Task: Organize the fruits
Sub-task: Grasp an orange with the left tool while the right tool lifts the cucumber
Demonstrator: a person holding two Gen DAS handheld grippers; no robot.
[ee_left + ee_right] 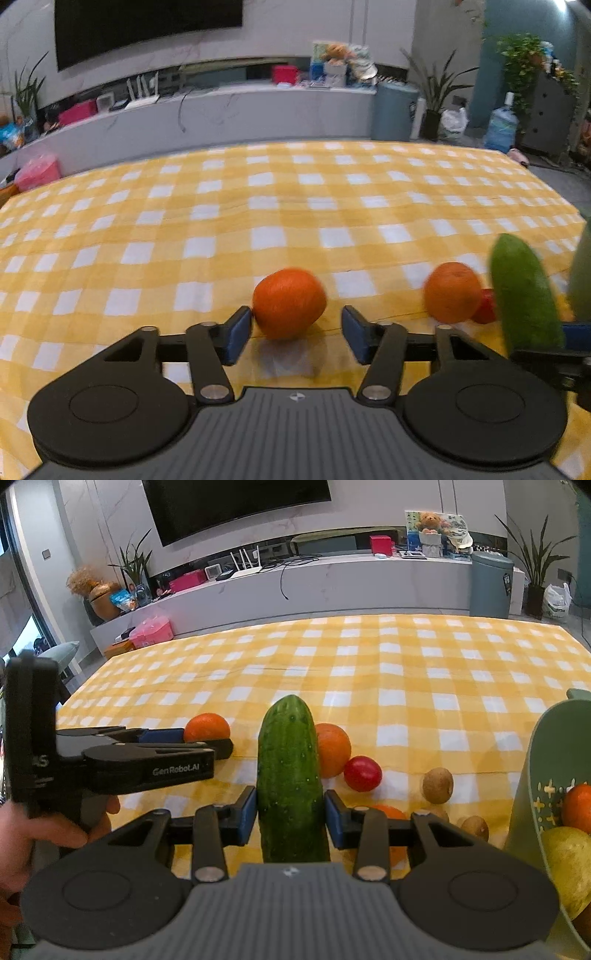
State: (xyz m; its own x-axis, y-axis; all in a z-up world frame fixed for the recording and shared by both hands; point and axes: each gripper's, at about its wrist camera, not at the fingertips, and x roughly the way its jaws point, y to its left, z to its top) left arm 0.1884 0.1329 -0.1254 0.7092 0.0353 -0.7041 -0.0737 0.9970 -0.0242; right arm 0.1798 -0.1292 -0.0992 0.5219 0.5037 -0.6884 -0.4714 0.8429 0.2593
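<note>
My left gripper (296, 328) is open low over the yellow checked tablecloth (258, 206), its blue pads on either side of an orange (289, 302); the left pad is at the fruit, the right pad stands apart. A second orange (451, 291) and a red tomato (484, 306) lie to the right. My right gripper (290, 818) is shut on a cucumber (288, 775), held upright above the table; the cucumber also shows in the left wrist view (524, 295). The left gripper (184, 744) appears in the right wrist view beside its orange (207, 727).
A pale green slotted basket (535, 760) at the right edge holds an orange (578, 806) and a yellow fruit (569, 864). A tomato (362, 773), an orange (332, 749), brown kiwis (437, 784) and another orange (391, 814) lie on the cloth.
</note>
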